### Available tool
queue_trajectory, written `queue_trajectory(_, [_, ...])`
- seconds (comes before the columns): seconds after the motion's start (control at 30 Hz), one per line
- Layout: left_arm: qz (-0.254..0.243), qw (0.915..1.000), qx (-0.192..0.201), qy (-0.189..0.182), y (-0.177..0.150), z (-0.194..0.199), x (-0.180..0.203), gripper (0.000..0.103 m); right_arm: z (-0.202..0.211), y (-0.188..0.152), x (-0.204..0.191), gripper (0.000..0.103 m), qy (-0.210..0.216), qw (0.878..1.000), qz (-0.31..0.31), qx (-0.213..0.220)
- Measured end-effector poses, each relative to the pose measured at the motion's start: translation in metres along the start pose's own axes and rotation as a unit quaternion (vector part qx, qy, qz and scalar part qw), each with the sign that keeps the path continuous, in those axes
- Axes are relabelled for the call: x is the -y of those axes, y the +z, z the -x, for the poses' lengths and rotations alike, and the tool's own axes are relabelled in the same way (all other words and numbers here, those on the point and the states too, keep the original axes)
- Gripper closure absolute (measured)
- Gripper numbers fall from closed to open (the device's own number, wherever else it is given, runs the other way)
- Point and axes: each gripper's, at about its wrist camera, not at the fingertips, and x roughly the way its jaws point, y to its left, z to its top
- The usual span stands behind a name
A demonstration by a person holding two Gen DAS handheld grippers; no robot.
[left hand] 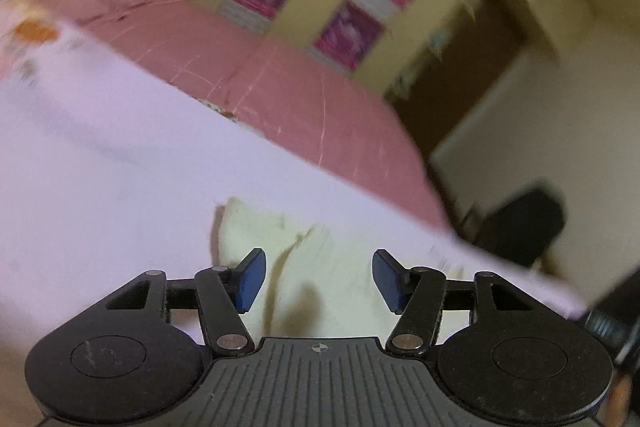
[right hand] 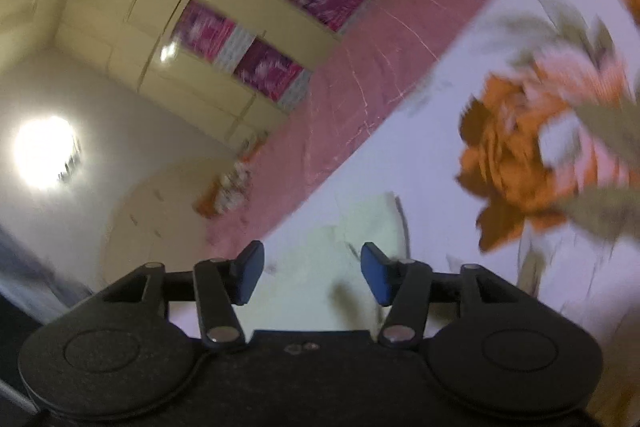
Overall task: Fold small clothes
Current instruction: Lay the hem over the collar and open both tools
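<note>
Item: my left gripper (left hand: 319,281), jaws parted about halfway, blue pads (left hand: 252,279) clear of any cloth, holding nothing.

Item: my right gripper (right hand: 312,275), likewise half open and empty.

Item: pale yellow garment (left hand: 320,267), lying on the lilac floral sheet (left hand: 100,187), just below and ahead of both grippers; contact cannot be judged.

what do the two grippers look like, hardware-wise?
The left gripper and right gripper match: matte black linkage arms, silver pivot pins, round black hubs, blue pads. The left has a ribbed grey base plate with a small crosshair mark; the right's is plain black.
</note>
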Motion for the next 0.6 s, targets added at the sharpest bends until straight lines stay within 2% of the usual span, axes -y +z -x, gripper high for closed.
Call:
queue_trajectory(0.03, [-0.024, 0.9996, -0.015, 0.007, 0.001, -0.006, 0.006, 0.059, -0.004, 0.001, -0.007, 0.060, -0.013, 0.999, 0.028, -0.010])
queue_trajectory(0.07, [-0.042, 0.9987, -0.026, 0.012, 0.002, -0.010, 0.009, 0.060, -0.008, -0.001, -0.016, 0.064, -0.033, 0.997, 0.071, -0.027])
queue_trajectory(0.13, [-0.073, 0.9961, -0.046, 0.021, 0.003, -0.019, 0.018, 0.060, -0.017, -0.006, -0.031, 0.080, -0.064, 0.988, 0.132, -0.052])
queue_trajectory(0.17, [-0.089, 0.9944, -0.053, 0.024, 0.002, -0.021, 0.017, 0.060, -0.022, -0.010, -0.039, 0.081, -0.087, 0.980, 0.166, -0.065])
queue_trajectory(0.27, [-0.110, 0.9917, -0.058, 0.032, 0.003, -0.023, 0.025, 0.060, -0.028, -0.019, -0.052, 0.080, -0.112, 0.967, 0.216, -0.078])
queue_trajectory(0.3, [-0.119, 0.9905, -0.059, 0.036, 0.002, -0.024, 0.029, 0.062, -0.029, -0.021, -0.055, 0.079, -0.113, 0.965, 0.220, -0.081])
queue_trajectory(0.33, [-0.125, 0.9896, -0.059, 0.039, 0.002, -0.023, 0.030, 0.075, -0.029, -0.022, -0.057, 0.079, -0.116, 0.964, 0.224, -0.083])
queue_trajectory(0.37, [-0.126, 0.9894, -0.059, 0.043, 0.002, -0.022, 0.031, 0.077, -0.031, -0.019, -0.060, 0.079, -0.120, 0.963, 0.228, -0.081])
queue_trajectory(0.4, [-0.121, 0.9904, -0.054, 0.041, 0.004, -0.019, 0.030, 0.077, -0.030, -0.019, -0.062, 0.078, -0.129, 0.961, 0.233, -0.071])
queue_trajectory(0.43, [-0.116, 0.9912, -0.049, 0.040, 0.004, -0.018, 0.028, 0.077, -0.028, -0.018, -0.064, 0.072, -0.135, 0.960, 0.236, -0.061])
queue_trajectory(0.53, [-0.115, 0.9915, -0.033, 0.053, 0.004, -0.017, 0.026, 0.077, -0.030, -0.016, -0.059, 0.071, -0.126, 0.963, 0.229, -0.072])
queue_trajectory(0.6, [-0.113, 0.9917, -0.033, 0.052, 0.006, -0.022, 0.021, 0.076, -0.034, -0.017, -0.058, 0.071, -0.125, 0.959, 0.243, -0.081])
